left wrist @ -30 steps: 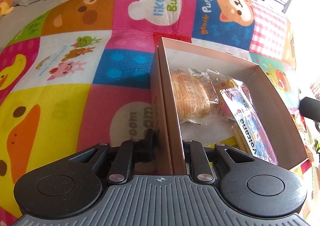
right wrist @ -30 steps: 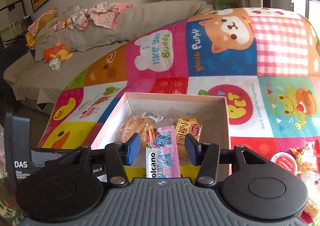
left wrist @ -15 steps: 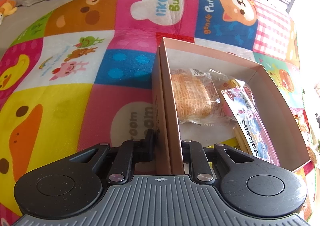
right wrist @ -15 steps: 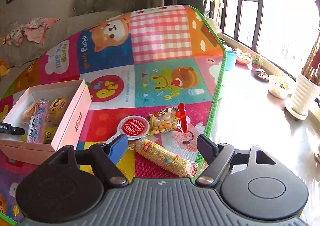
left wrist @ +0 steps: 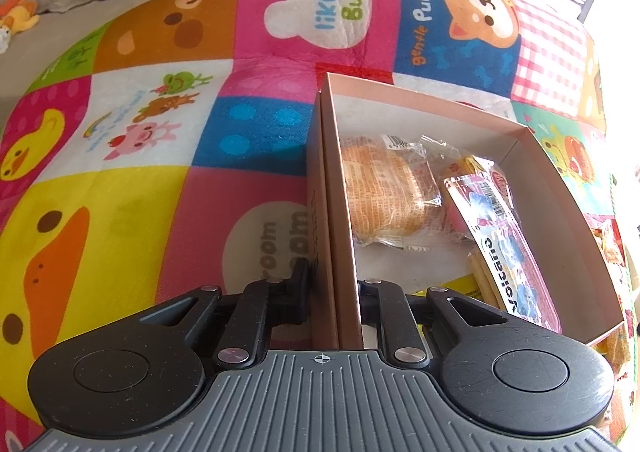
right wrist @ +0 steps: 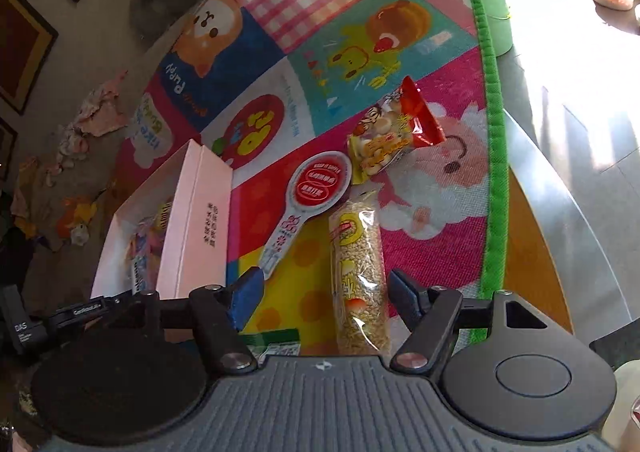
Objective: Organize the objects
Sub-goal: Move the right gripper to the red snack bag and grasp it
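Observation:
My left gripper (left wrist: 334, 284) is shut on the left wall of the pink box (left wrist: 334, 188), which lies on the colourful play mat. Inside are a wrapped bun (left wrist: 384, 192), a pink Volcano packet (left wrist: 504, 252) and a yellow-red snack (left wrist: 484, 168). My right gripper (right wrist: 324, 294) is open, its fingers either side of a long clear packet of puffed grains (right wrist: 358, 276) lying on the mat. The box also shows at the left of the right wrist view (right wrist: 196, 228).
A red-and-white paddle fan (right wrist: 308, 204) and a red-yellow snack bag (right wrist: 392, 132) lie beyond the grain packet. The mat's green edge (right wrist: 490, 132) borders a shiny floor with tubs and plant pots. Grey bedding with plush toys lies behind the mat.
My right gripper has let go of the Volcano packet, left in the box, swung right and come down over the grain packet with jaws wide. My left gripper keeps its hold on the box wall.

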{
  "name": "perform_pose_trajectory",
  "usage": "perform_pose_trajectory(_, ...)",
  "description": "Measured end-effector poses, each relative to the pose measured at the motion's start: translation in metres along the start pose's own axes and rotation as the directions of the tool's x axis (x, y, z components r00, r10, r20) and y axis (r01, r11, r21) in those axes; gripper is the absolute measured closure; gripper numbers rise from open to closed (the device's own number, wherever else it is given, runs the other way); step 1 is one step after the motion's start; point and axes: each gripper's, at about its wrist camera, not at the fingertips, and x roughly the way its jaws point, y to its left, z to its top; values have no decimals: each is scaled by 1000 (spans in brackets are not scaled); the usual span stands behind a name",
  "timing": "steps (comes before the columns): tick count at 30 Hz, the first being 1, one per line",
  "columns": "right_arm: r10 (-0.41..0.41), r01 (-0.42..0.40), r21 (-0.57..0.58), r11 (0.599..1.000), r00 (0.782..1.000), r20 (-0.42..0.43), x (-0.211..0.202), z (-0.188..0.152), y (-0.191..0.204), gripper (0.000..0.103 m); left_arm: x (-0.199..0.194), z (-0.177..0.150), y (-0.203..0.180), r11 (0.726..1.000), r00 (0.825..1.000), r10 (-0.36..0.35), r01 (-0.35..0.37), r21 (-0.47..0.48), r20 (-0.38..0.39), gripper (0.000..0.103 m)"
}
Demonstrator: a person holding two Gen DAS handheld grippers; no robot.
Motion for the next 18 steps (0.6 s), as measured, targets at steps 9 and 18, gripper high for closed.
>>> perform_pose_trajectory(9, -292, 327, -121, 937, 925, 244, 21, 74, 14, 16, -1, -2, 2, 1000, 1000, -8, 8, -3, 11, 86)
perform_pose_trajectory(18, -460, 484, -104, 869, 868, 188, 90, 108, -8, 48, -1, -2, 4, 1000, 1000, -14, 14, -4, 10, 85)
